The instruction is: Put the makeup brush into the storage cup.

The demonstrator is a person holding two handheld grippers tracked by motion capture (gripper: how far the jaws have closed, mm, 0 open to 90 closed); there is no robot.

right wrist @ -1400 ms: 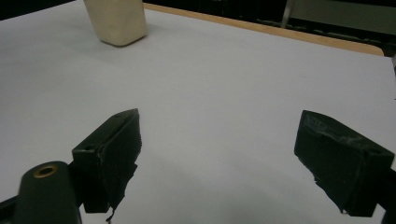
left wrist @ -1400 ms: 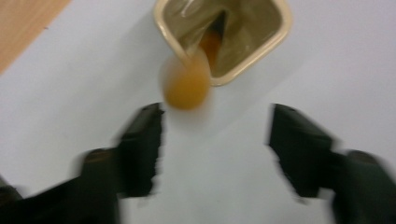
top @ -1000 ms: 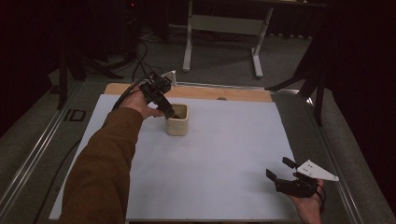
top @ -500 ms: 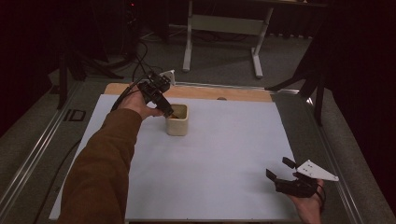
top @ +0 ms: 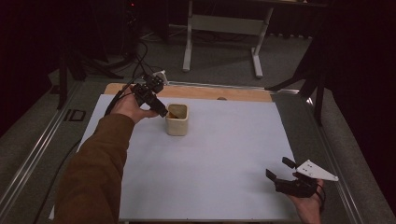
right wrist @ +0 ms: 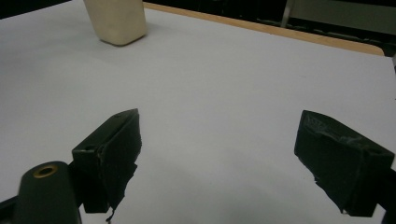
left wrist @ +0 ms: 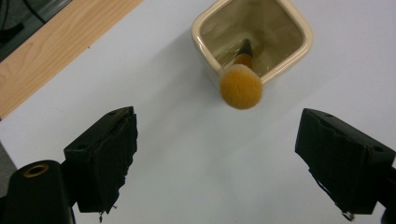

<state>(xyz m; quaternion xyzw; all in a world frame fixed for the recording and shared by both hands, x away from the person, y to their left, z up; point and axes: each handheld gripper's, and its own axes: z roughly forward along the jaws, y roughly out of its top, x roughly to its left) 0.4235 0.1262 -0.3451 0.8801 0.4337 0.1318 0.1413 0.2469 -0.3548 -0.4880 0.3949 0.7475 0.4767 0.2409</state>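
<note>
While standing in the cream cup (left wrist: 252, 35) near the table's far edge, the brush (left wrist: 241, 85) is leaning on the rim, fluffy head up | likely light, head soft; handle below is looking firmer to pinch | left gripper (left wrist: 224, 154) is hovering above, jaws spread, empty | right gripper (top: 285, 175) is resting well apart, likewise unclenched.

The left gripper (top: 161, 111) hangs with its jaws parted, their tips just beside the rim of a cream square cup (top: 177, 120) on the white table sheet (top: 219, 154). The right gripper (top: 279, 171), jaws spread, is held well apart near the sheet's near corner.
</note>
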